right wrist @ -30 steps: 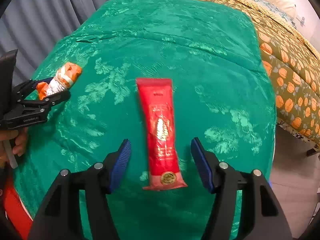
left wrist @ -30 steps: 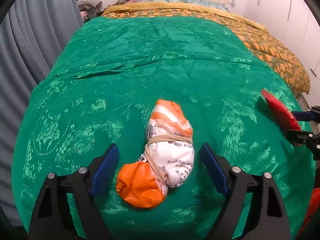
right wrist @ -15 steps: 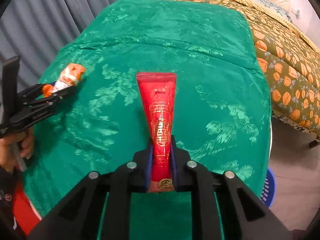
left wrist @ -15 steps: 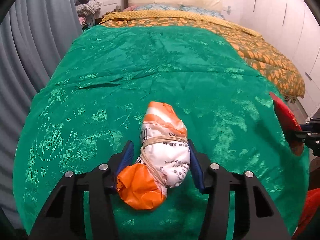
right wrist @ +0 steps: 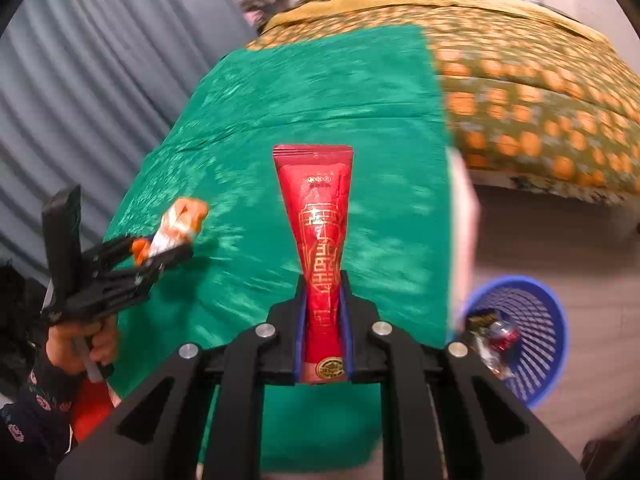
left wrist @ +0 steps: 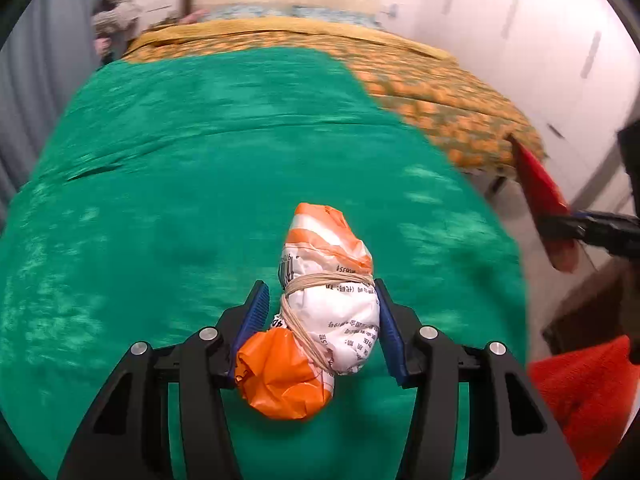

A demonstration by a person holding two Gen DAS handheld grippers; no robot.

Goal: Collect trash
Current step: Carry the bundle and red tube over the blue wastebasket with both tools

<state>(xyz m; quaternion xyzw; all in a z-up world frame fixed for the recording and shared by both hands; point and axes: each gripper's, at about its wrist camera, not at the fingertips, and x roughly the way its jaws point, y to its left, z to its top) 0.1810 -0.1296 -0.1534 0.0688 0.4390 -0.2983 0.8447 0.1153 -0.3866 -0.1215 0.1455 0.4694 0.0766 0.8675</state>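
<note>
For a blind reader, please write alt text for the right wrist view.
The right gripper holds a red sachet upright above a green bedspread. A blue basket stands on the floor to the right.

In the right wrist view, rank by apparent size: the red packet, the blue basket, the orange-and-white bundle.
1. Red packet, held in the right gripper; nearness to the camera inflates it.
2. Blue basket, partly hidden, so its rank against the packet is unsure.
3. Orange-and-white bundle, plainly smallest, held in the left gripper.
</note>
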